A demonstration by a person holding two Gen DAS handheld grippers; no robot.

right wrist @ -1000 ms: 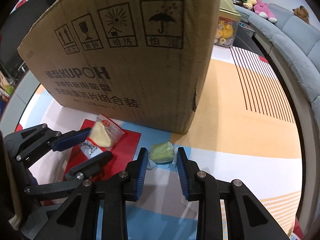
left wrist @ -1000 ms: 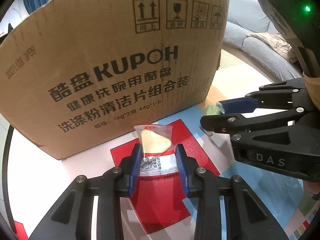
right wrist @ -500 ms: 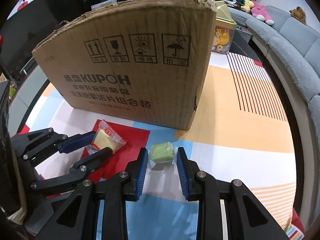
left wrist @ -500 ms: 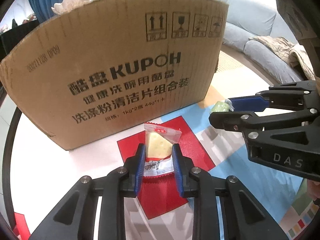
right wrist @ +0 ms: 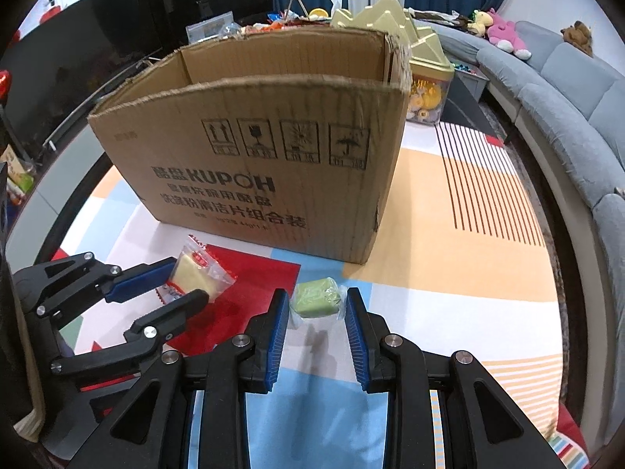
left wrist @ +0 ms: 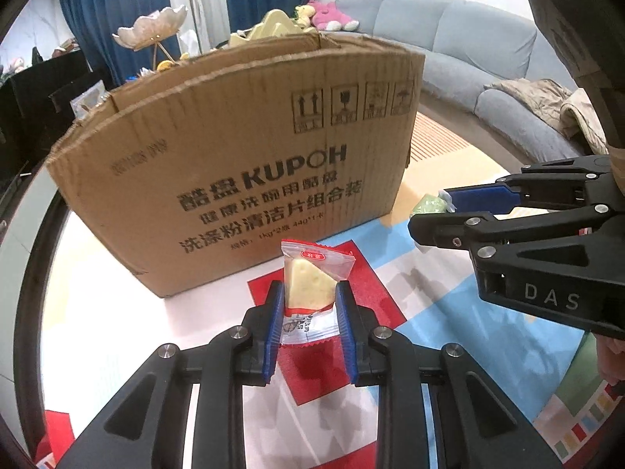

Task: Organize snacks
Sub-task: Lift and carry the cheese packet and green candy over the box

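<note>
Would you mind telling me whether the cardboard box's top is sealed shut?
No, the cardboard box stands open at the top, and the right wrist view looks over its near rim onto the bare inner face of its far wall.

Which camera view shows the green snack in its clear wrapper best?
The right wrist view. There the green snack sits centred between the blue pads of the right claw, fully visible. In the left wrist view the green snack is small, near the right side, partly hidden by that claw.
</note>
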